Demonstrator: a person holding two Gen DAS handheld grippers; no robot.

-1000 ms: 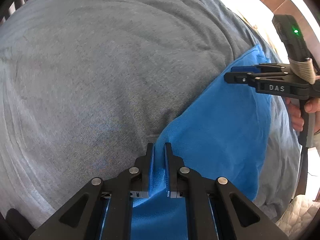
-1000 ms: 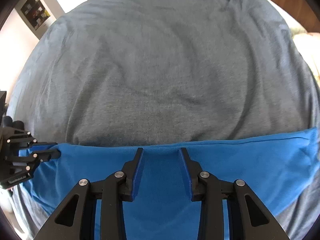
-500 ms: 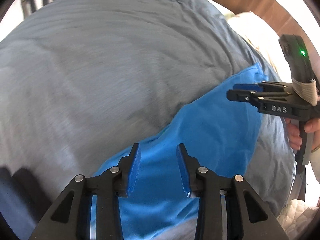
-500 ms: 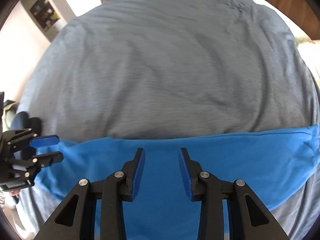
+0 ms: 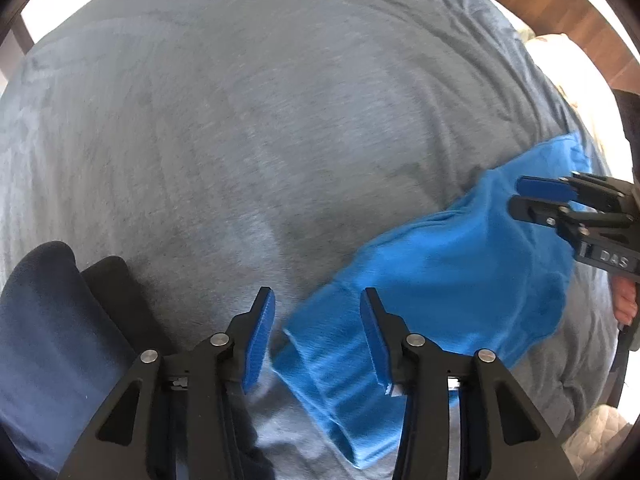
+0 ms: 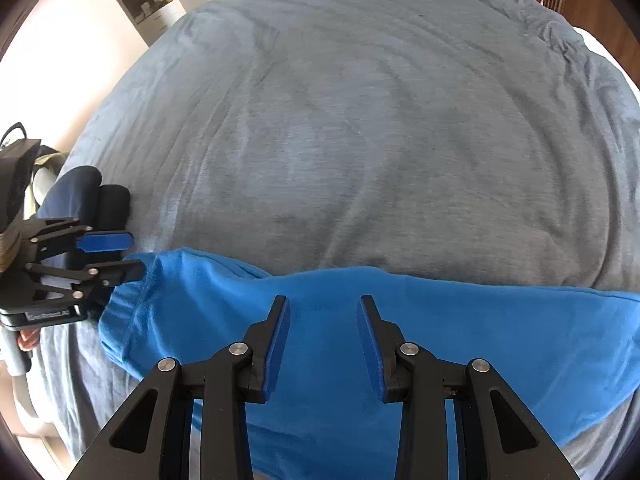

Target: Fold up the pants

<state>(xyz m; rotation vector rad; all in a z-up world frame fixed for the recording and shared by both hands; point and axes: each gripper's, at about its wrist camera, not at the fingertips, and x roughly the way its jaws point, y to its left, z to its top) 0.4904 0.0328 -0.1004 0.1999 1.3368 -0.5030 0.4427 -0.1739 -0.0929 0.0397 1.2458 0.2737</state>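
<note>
Bright blue pants (image 5: 460, 280) lie folded in a long band on the grey bed cover (image 5: 280, 120). My left gripper (image 5: 318, 320) hangs over one end of the band. Its jaws are opening, and cloth lies below the gap, but the pads do not press on it. In the right wrist view the pants (image 6: 400, 320) run across the lower part. My right gripper (image 6: 322, 340) is open above their middle with nothing pinched. Each gripper shows in the other's view: the right gripper (image 5: 528, 196) over the far end, the left gripper (image 6: 128, 256) at the left end.
Dark navy folded clothes (image 5: 44, 320) lie on the cover just left of my left gripper, also seen as dark clothes (image 6: 84, 192) in the right wrist view. The grey cover (image 6: 360, 120) stretches far ahead. A wooden floor (image 5: 580, 12) lies beyond the bed.
My left gripper has let go of the blue cloth and opened. Both grippers have drawn back over the pants, which now lie loose on the cover. Dark clothes came into view at left.
</note>
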